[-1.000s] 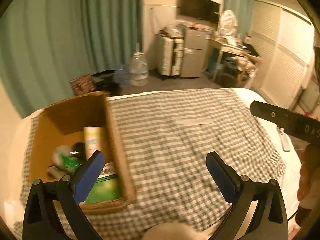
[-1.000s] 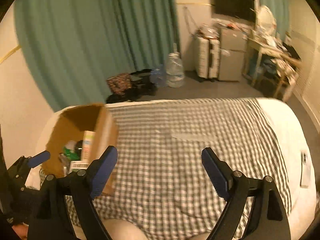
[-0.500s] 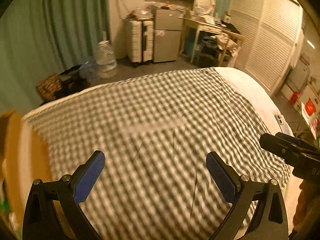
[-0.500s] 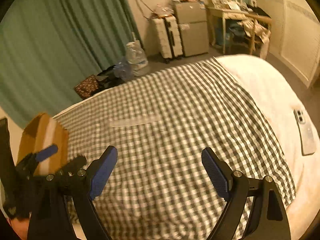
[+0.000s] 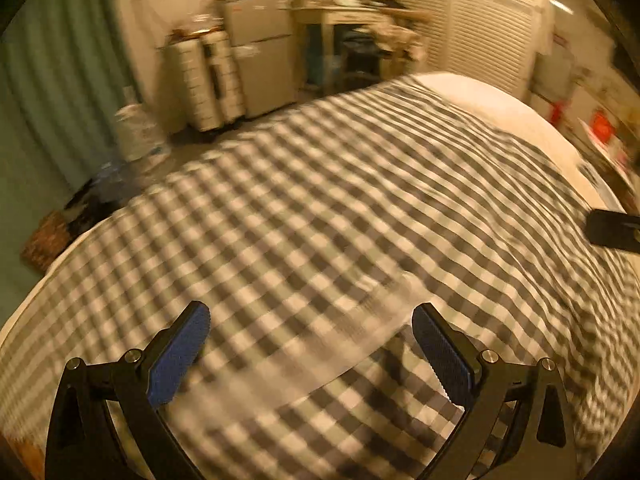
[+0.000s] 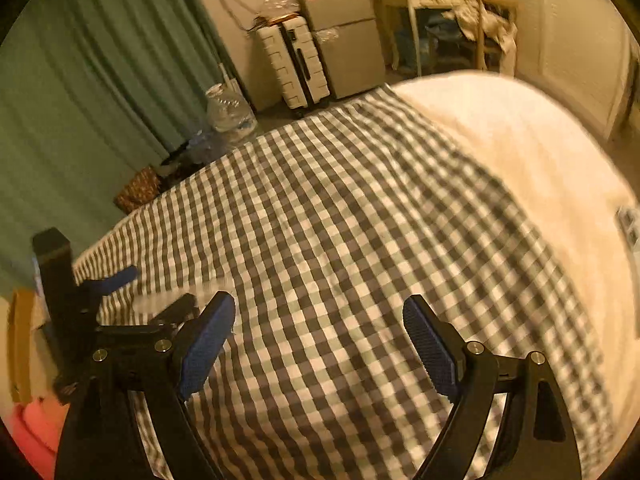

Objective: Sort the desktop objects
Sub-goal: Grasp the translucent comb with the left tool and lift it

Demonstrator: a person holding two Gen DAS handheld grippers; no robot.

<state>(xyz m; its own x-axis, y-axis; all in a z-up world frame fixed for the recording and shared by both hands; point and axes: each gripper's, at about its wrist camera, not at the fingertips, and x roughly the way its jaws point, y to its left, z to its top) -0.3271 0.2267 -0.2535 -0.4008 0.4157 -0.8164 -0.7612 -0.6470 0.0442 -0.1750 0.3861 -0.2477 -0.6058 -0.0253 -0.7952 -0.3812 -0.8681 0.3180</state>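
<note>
Left wrist view: the left gripper (image 5: pixel 310 332) hangs with jaws spread and empty over the checked cloth (image 5: pixel 340 208). A pale flat strip (image 5: pixel 340 344), blurred, lies between the fingers; likely light and thin, best pinched at an edge.

Right wrist view: the right gripper (image 6: pixel 320 326) is likewise spread, empty; no other sortable object shows.

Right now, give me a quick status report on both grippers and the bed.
Left gripper open, nothing between its fingers. Right gripper open, empty. Both over the checked cloth; a pale flat strip lies below the left. No desktop objects in view.
</note>
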